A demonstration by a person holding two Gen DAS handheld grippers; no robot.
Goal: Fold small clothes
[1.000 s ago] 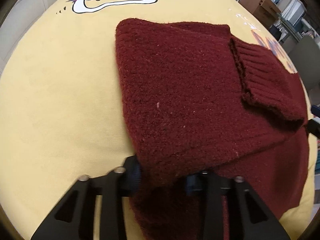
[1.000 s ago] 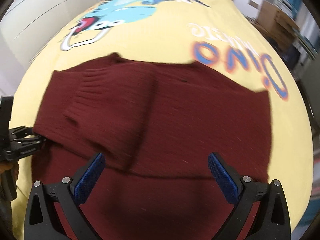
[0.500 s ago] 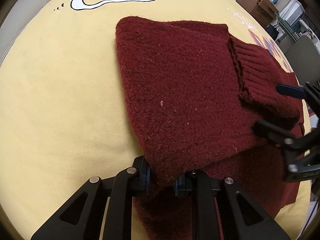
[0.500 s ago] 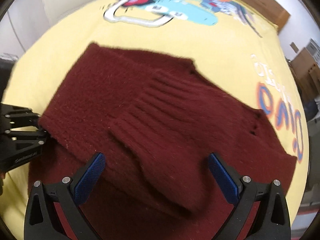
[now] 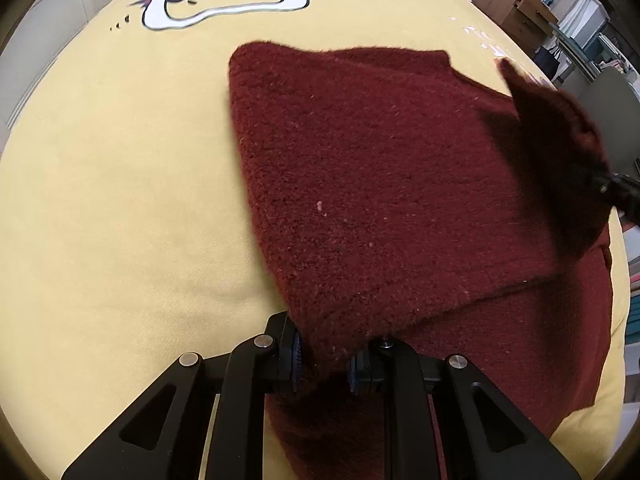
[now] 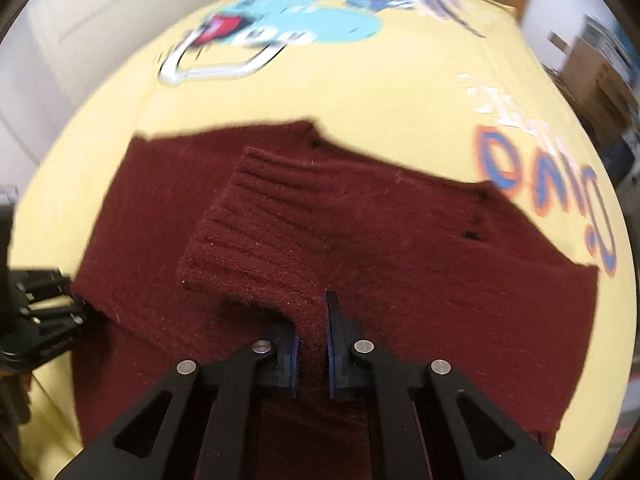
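Left wrist view shows my left gripper [image 5: 324,354] pinching the folded corner of the maroon sweater [image 5: 380,184] on the yellow bedsheet [image 5: 112,184]. Only the right wrist view shows the ribbed cuff [image 6: 256,236], which my right gripper [image 6: 312,346] clamps, raised above the sweater body.

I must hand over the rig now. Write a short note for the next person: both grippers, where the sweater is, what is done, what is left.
Left gripper: shut on the sweater, at the near corner of a folded-over flap.
Right gripper: shut on the sweater, at its ribbed cuff, raised off the body.
The sweater lies on the yellow sheet.
Done: one side is folded over the body.
Left: probably lay the cuff down flat, then finish the remaining folds.
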